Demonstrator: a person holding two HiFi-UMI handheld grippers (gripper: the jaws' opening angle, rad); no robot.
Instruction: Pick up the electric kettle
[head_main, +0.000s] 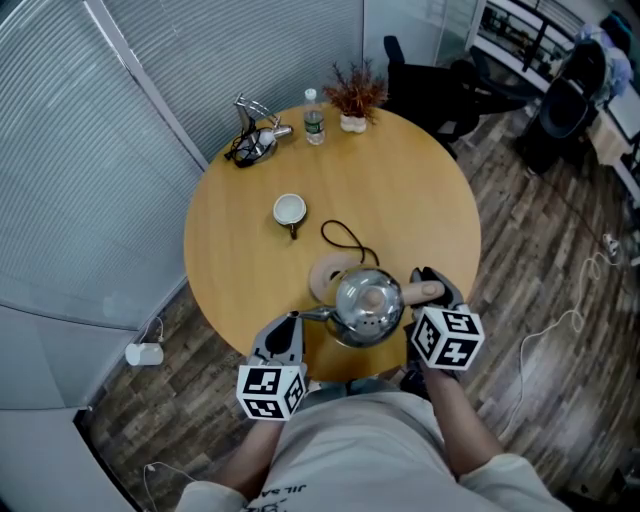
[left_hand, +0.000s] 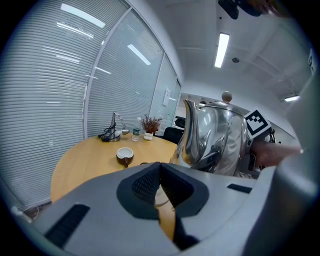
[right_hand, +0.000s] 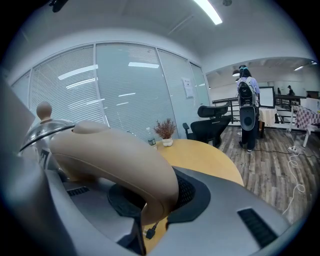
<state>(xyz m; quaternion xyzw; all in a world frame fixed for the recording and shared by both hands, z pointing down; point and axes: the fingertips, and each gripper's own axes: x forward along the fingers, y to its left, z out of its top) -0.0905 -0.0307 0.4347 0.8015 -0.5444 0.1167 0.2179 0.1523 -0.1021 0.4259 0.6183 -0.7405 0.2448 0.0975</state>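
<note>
We have our right gripper (head_main: 430, 288) clamped on the electric kettle's (head_main: 367, 305) beige handle (right_hand: 115, 155). The kettle seems already lifted, just beside its base (head_main: 325, 281). Our left gripper (head_main: 292, 320) is closed and empty near the spout. Next we must carry it level.

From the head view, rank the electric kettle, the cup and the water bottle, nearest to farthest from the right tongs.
1. The electric kettle: its handle is gripped in the right tongs, at the near edge of the table.
2. The cup: mid-table, off to the left.
3. The water bottle: at the table's far edge.
</note>
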